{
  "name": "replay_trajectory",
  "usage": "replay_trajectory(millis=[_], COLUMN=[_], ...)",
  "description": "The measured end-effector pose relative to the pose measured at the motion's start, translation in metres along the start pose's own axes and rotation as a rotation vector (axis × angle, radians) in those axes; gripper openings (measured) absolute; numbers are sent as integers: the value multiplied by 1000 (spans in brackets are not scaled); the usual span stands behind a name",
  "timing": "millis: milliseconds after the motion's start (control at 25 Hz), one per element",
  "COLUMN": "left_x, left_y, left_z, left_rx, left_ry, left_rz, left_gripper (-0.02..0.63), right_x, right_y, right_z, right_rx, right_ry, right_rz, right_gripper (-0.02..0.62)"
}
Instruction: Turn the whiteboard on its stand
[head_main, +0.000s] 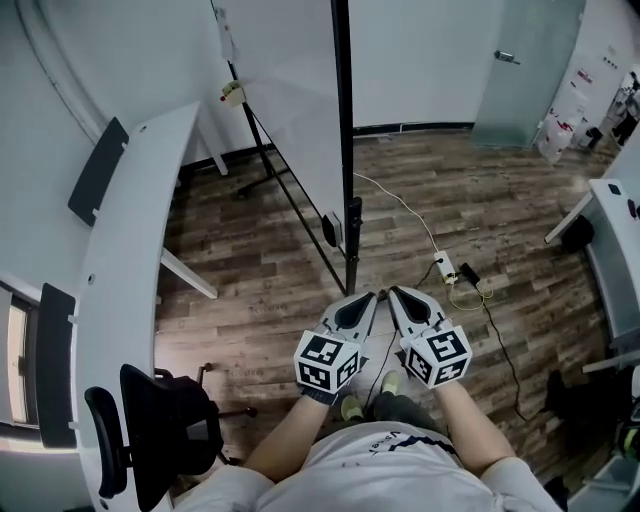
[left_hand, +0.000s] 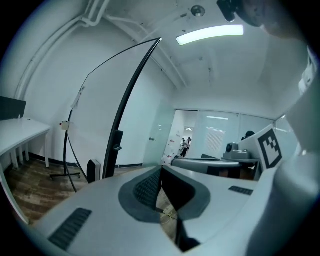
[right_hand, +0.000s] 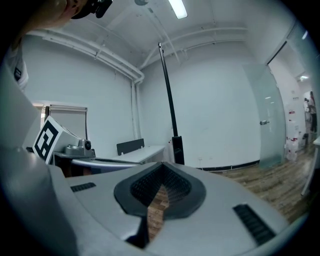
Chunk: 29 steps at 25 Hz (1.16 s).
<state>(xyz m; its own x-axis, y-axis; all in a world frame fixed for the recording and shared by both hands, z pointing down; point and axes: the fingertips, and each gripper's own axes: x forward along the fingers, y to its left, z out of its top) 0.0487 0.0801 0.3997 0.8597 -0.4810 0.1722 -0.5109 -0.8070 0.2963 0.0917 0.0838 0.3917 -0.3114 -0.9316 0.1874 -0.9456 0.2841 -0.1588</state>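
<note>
Grippers: left gripper (head_main: 368, 300) and right gripper (head_main: 396, 296) are seen side by side, both clenched on nothing.
Whiteboard: whiteboard (head_main: 300, 110) is seen edge-on on its stand (head_main: 262, 185), just ahead, untouched.
Handling: likely stiff, bulky and smooth-faced.
Hold: black frame edge (head_main: 343, 120) is judged best, away from the pivot clamp (head_main: 353, 222).

Two grippers: left gripper (head_main: 371, 297), right gripper (head_main: 393, 293); one whiteboard (head_main: 290, 90); one office chair (head_main: 160, 420); one power strip (head_main: 446, 267); seemingly two desks (head_main: 125, 230).

Your whiteboard (head_main: 292, 100) stands upright before you, black-framed, its near edge towards you, on a black stand (head_main: 352, 240).
</note>
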Motion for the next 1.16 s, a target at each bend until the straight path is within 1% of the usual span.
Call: replay_trajectory(millis=[160, 280, 640, 880, 1160], left_x=[-6, -7, 9, 19, 34], left_y=[-5, -6, -11, -11, -15], left_z=[16, 24, 44, 43, 32], left_rx=[6, 10, 38, 37, 29], left_ry=[-23, -34, -63, -62, -41], left_rz=[18, 46, 101, 139, 169], left_gripper=[14, 14, 14, 13, 13], right_x=[1, 3, 7, 8, 8], right_y=[2, 1, -15, -24, -41], right_z=[6, 8, 31, 30, 23], right_rx=[0, -8, -16, -16, 1], right_ry=[1, 12, -20, -13, -6], right_rz=[18, 37, 80, 109, 136], right_gripper=[11, 11, 11, 11, 11])
